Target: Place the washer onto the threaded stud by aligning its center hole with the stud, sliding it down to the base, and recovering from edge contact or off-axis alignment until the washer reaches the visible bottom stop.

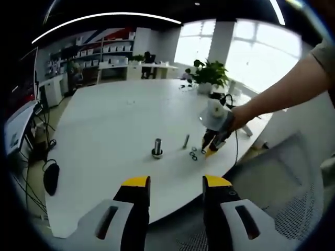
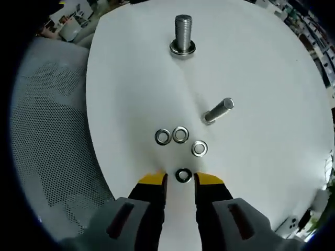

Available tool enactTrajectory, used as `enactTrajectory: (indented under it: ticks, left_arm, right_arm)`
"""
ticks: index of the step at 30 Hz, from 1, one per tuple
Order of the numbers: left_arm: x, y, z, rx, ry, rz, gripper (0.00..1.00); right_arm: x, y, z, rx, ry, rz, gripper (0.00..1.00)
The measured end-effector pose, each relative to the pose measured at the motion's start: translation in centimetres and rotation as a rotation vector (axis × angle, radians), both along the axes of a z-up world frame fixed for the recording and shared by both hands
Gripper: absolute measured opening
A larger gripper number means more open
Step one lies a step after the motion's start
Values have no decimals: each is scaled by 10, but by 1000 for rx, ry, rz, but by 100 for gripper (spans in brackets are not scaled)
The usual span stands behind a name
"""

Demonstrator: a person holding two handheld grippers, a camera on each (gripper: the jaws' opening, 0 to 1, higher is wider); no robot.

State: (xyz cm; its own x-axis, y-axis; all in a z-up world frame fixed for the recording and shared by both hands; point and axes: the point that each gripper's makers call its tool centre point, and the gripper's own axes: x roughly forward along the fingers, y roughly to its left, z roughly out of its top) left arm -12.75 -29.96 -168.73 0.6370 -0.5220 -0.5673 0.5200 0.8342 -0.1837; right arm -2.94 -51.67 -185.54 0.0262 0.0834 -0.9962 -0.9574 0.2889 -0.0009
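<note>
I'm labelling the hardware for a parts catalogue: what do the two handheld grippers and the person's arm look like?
The left gripper and the right gripper each have two black jaws with yellow tips, rising from light grey housings with dark slots. In the left gripper view the right gripper has a pale body with a dark cable trailing from it, and the person's arm wears a short grey-green sleeve.

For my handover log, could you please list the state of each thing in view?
Threaded stud: upright, bare.
Loose bolt: lying on its side.
Nearest washer: flat, between open jaws.
Three other washers: flat on table.
Right hand-held gripper: open.
Left hand-held gripper: open, empty.
</note>
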Motion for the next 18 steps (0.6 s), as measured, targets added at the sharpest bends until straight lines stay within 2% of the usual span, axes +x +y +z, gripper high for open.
enactTrajectory:
  ticks: [2, 6, 18]
  left_arm:
    - [0, 0, 0, 1, -1, 1, 38]
    - [0, 1, 0, 0, -2, 4, 38]
    - [0, 2, 1, 2, -2, 7, 36]
  right_arm:
    - [1, -1, 0, -15, 2, 27, 20]
    - [2, -1, -1, -28, 0, 15, 19]
    - [2, -1, 0, -32, -7, 50, 16]
